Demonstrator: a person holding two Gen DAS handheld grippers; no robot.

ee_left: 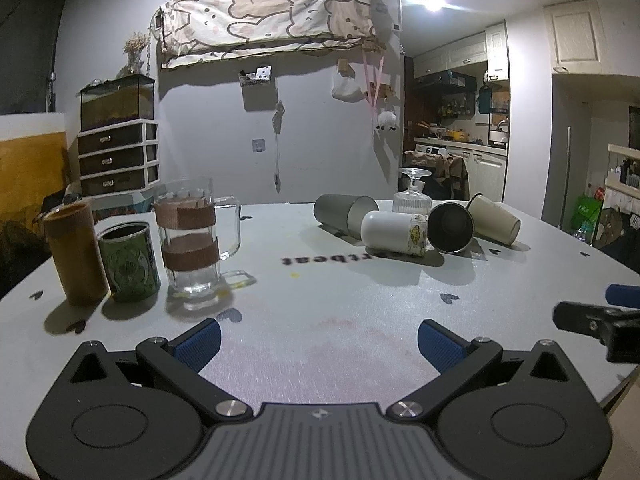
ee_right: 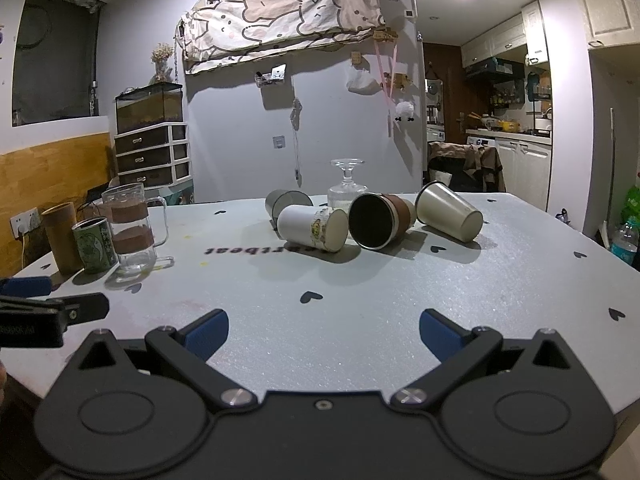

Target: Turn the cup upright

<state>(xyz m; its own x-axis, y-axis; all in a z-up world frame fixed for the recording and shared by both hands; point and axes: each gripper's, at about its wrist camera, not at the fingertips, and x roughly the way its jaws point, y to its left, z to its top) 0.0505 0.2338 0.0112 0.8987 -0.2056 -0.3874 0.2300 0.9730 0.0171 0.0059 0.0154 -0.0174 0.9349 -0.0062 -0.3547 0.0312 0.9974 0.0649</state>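
Several cups lie on their sides at the far middle of the grey table [ee_right: 360,292]: a grey cup [ee_right: 286,205], a white cup with a sticker [ee_right: 310,227], a dark-mouthed cup with a brown sleeve [ee_right: 378,220] and a cream cup [ee_right: 450,211]. A glass goblet [ee_right: 347,190] stands upside down behind them. The same group shows in the left wrist view, with the white cup [ee_left: 394,233] in front. My left gripper [ee_left: 318,340] and right gripper [ee_right: 324,330] are both open and empty, low over the near table edge.
At the left stand upright a brown tube cup [ee_left: 74,254], a green tin cup [ee_left: 128,260] and a glass mug with brown bands [ee_left: 192,236]. The right gripper's fingers [ee_left: 592,318] show at the left view's right edge. A chair [ee_right: 464,168] stands behind the table.
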